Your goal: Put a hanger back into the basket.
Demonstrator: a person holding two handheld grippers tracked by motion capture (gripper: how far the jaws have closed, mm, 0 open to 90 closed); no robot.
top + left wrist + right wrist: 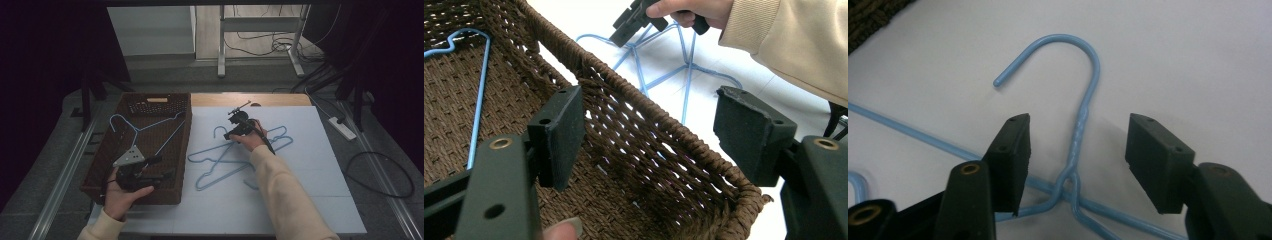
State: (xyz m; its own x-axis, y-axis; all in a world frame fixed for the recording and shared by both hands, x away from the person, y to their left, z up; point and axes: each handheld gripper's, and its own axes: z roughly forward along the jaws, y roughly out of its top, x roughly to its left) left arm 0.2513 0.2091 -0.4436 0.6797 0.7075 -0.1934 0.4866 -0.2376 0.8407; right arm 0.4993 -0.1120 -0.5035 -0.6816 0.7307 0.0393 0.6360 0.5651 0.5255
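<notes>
right gripper view puts us right over the twisted neck of a blue wire hanger [1079, 135] lying flat on the pale foam board [1198, 60] — our right gripper [1078, 160] has its jaws standing apart on either side of that neck, pads not yet pressing. we judge the hanger light and springy, thin coated wire, likely slick under the pads, so the wound neck below the hook is the place to pinch: thickest, least apt to roll. it lies tangled with other hangers [235, 160] on the board, so lifting may drag a neighbour along. in the high view our left gripper [167, 167] hovers over the woven basket [125, 187], jaws wide and empty, straddling the near wall — one hanger [145, 127] already lies inside.
</notes>
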